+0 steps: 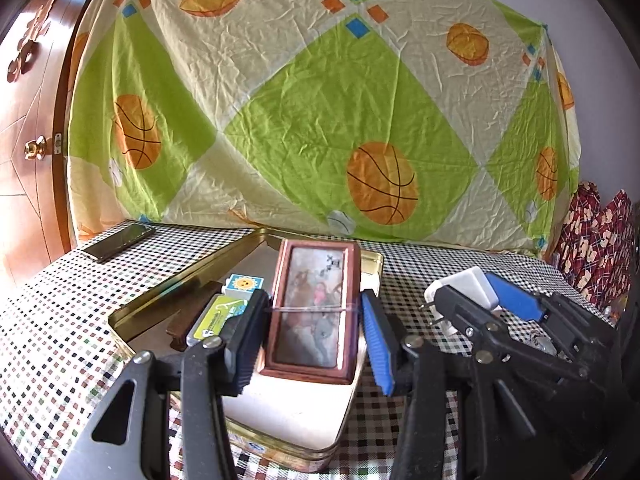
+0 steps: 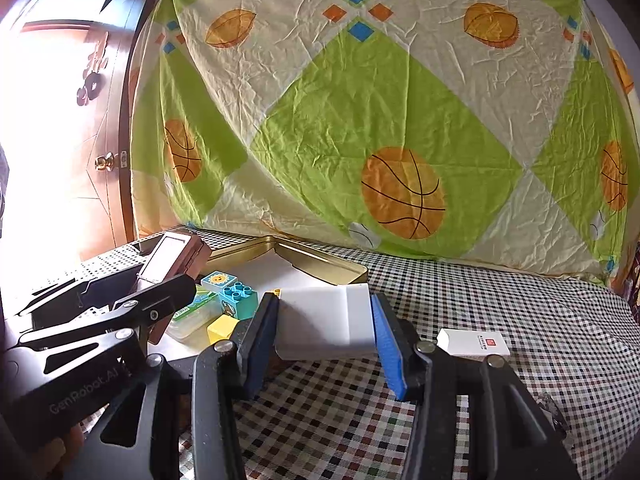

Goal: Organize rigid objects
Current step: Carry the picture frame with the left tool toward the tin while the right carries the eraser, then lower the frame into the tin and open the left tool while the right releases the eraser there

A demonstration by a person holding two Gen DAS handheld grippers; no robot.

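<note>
My left gripper (image 1: 316, 328) is shut on a brown wooden picture frame (image 1: 316, 308) and holds it over the open gold tin (image 1: 160, 296). The frame also shows in the right wrist view (image 2: 172, 256), tilted in the left gripper (image 2: 152, 300). My right gripper (image 2: 326, 328) is shut on a white plug adapter (image 2: 328, 320), just right of the tin (image 2: 320, 266); it also shows in the left wrist view (image 1: 468, 284). In the tin lie a sun block (image 1: 243, 285), teal bricks (image 2: 240, 300), a yellow block (image 2: 222, 330) and a green-labelled case (image 1: 218, 318).
A dark phone (image 1: 120, 242) lies at the table's far left. A small white box with a red logo (image 2: 474, 343) lies on the checked cloth right of my right gripper. A sheet with basketballs (image 1: 320, 100) hangs behind. A wooden door (image 1: 28, 140) stands at left.
</note>
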